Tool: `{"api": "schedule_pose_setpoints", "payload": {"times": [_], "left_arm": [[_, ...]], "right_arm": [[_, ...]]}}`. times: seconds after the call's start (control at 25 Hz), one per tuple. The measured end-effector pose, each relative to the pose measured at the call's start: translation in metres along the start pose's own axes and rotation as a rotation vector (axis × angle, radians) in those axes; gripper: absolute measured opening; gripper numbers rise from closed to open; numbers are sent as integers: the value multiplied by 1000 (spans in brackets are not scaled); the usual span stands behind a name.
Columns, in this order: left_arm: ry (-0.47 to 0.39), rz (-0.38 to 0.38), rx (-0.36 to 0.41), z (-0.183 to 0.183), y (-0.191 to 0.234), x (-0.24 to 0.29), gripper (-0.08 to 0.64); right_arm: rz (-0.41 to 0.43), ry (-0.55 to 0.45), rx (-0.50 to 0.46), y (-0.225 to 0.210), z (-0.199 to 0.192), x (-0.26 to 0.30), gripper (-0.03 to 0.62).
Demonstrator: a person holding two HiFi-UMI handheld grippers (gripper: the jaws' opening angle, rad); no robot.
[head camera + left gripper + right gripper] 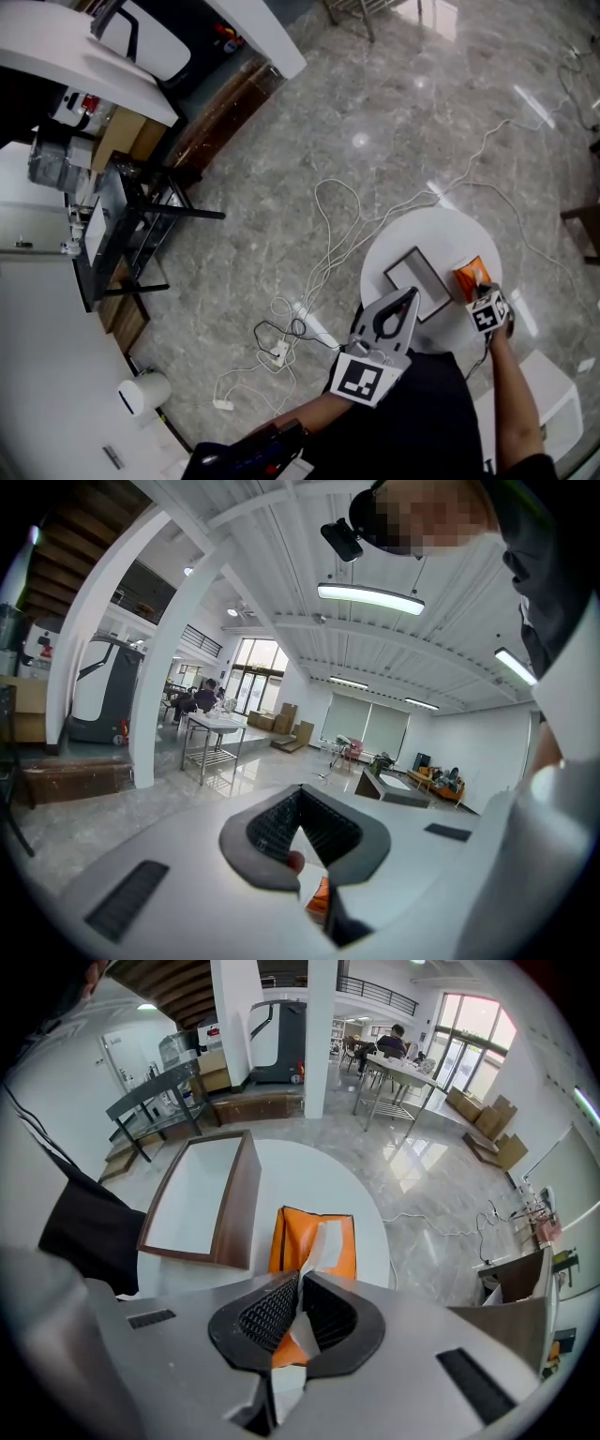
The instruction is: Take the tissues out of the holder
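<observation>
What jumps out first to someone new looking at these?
An orange tissue holder sits on the round white table, a white tissue rising from its slot into the shut right gripper. Beside it, on its left in the right gripper view, lies a shallow wooden-framed tray.

White table [422,230], orange holder [469,275], wooden tray [419,281]

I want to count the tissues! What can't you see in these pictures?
- How many tissues are left: the orange holder hides its own inside in every view.
- The tissue in the head view: too small there, and the right gripper, shut on it, covers it.
- The table in the left gripper view: the left gripper blocks nearly all of it.
</observation>
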State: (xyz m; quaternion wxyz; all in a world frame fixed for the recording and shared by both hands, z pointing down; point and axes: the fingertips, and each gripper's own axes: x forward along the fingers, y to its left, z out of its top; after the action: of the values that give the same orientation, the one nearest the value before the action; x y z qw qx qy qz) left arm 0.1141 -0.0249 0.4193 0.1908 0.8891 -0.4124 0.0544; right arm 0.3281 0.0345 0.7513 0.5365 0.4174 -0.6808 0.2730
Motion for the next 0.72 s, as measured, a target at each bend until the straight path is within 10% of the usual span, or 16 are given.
{"api": "schedule_pose_setpoints", "payload": {"times": [0.72], "left_arm": [[-5,13,14,3,0,-9,-1]], "right_arm": [[12,15,-35,7,-6,13,18]]}}
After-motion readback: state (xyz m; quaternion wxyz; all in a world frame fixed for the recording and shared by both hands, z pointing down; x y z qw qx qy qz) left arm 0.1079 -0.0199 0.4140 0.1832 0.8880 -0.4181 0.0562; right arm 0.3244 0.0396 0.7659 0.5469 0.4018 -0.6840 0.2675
